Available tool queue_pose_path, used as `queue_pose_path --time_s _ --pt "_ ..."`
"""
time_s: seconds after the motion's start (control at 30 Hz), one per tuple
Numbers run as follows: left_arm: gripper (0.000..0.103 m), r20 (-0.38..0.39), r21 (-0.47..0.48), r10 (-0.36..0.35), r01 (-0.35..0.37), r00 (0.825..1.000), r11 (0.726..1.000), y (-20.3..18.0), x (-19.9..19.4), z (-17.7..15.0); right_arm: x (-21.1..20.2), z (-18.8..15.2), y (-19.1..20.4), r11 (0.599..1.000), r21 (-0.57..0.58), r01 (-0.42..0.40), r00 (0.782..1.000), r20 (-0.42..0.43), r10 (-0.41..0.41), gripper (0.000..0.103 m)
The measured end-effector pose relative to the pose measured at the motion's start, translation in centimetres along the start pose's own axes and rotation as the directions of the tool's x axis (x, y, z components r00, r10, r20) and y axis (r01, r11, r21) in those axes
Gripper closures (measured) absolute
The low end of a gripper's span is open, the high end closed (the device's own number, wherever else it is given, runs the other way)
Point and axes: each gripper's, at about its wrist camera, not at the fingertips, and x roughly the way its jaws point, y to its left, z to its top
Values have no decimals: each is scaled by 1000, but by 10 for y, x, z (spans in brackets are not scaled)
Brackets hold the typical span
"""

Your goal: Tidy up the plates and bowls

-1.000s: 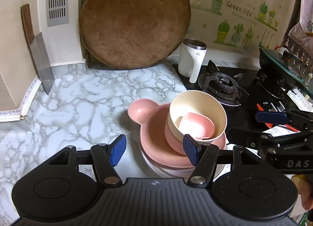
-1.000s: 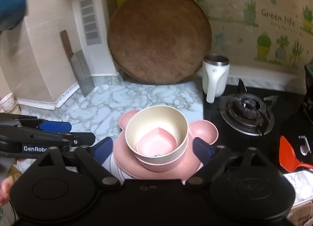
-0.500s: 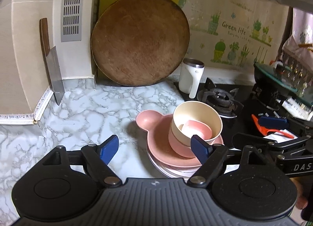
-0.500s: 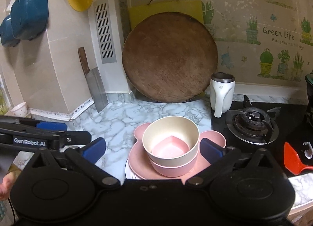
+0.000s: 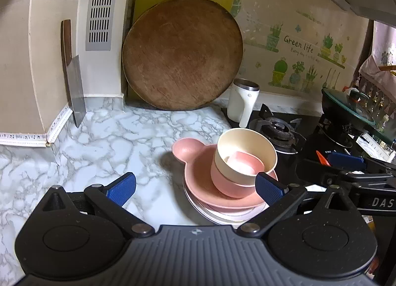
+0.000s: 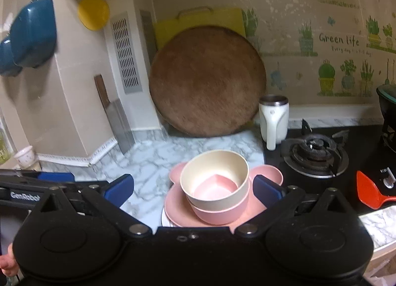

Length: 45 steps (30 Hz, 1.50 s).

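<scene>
Left wrist: bowl stack (image 5: pixel 243 169) ahead-right of left gripper (image 5: pixel 195 188), jaws just widened, empty; right gripper (image 6: pixel 193 187) open.

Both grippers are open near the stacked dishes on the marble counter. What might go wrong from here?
1. The cream bowl sits tilted in the pink bowl, with a small pink dish loose inside; a nudge might tip them.
2. The stack on the pink eared plate stands beside the black gas stove; sliding it could catch the stove's edge.
3. The left gripper and right gripper are close together; they may collide.
</scene>
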Motion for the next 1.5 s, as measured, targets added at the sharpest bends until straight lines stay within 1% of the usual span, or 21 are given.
queue_pose_path --time_s 0.17,0.27,0.4,0.5,0.6,0.8,1.1,1.5 --pt "0 -1 28 28 -28 1000 999 -8 -2 -4 -5 -2 3 999 -8 31 999 -7 -31 0" --pt "0 -4 7 15 -15 1000 1000 -7 -3 -4 -7 -4 2 998 10 64 998 -5 -64 0" --pt "0 -8 -1 19 -19 1000 1000 -8 -3 -5 -7 -7 0 995 29 92 996 -7 -91 0" --pt "0 -13 -5 13 -13 1000 1000 -10 -2 -6 -8 -8 0 996 32 85 996 -16 -84 0" --pt "0 -13 -3 14 -14 1000 1000 -11 -2 -6 -7 -8 -1 995 33 94 995 -24 -94 0" --pt "0 0 0 11 -11 1000 1000 -12 -3 -5 -8 -7 -2 995 39 93 995 -27 -92 0" --pt "0 21 4 34 -35 999 999 -8 -6 -3 -9 -3 2 998 16 66 998 -21 -66 0" --pt "0 15 -11 41 -41 999 999 -4 -9 -6 -7 -3 3 998 15 61 998 -32 -61 0"
